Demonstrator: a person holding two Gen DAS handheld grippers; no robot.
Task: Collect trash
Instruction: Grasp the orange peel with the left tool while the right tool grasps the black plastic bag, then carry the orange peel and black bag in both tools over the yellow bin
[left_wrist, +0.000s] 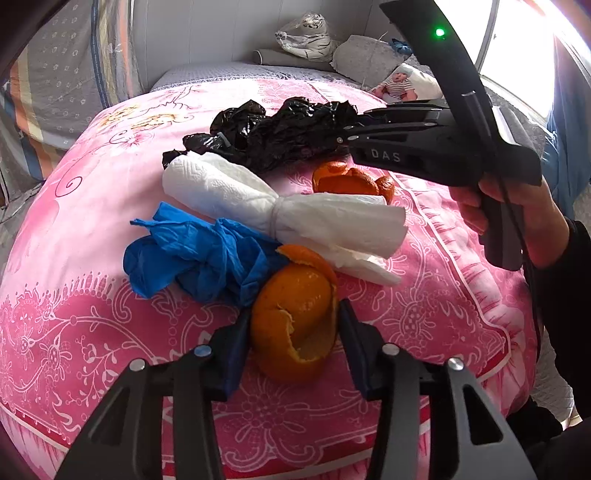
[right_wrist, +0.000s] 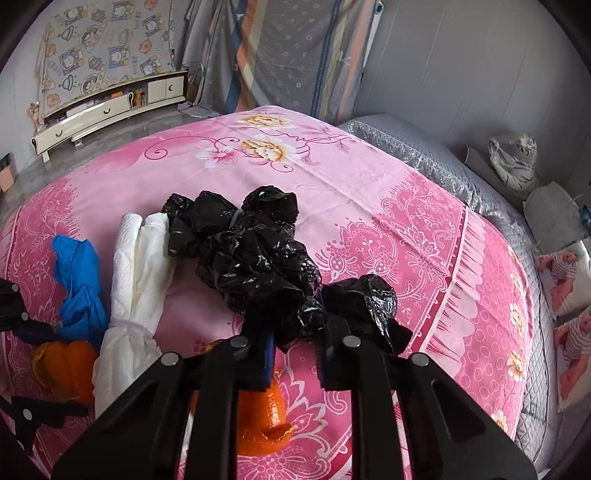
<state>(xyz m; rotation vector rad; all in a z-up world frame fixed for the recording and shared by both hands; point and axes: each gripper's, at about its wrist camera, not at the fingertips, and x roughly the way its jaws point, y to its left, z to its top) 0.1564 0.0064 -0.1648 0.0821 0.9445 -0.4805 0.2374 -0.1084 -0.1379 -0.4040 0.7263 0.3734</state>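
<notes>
1. the left gripper (left_wrist: 295, 325) is seen with its two fingers set on either side of a large curled orange peel (left_wrist: 295, 317), pressed against both flanks, so the peel is held between them on the pink floral bedspread (left_wrist: 110, 314).
2. the right gripper (right_wrist: 295, 350) is seen narrowed on a fold of the crumpled black plastic bag (right_wrist: 255, 258); in the left wrist view its tips are buried in the bag's right end.
3. a second orange peel (right_wrist: 264, 421) is seen lying below the right gripper's fingers, on the bedspread, just beside the bag.
4. a white paper towel (left_wrist: 266, 206), cinched at its middle, is laid between the bag and the held peel, touching the bag at its far end.
5. a crumpled blue glove (left_wrist: 192, 254) is found against the towel and touching the held peel.
6. further out, a toy tiger (left_wrist: 310, 33) wrapped in plastic and a grey cushion (left_wrist: 362, 55) are seen at the head of the bed.
</notes>
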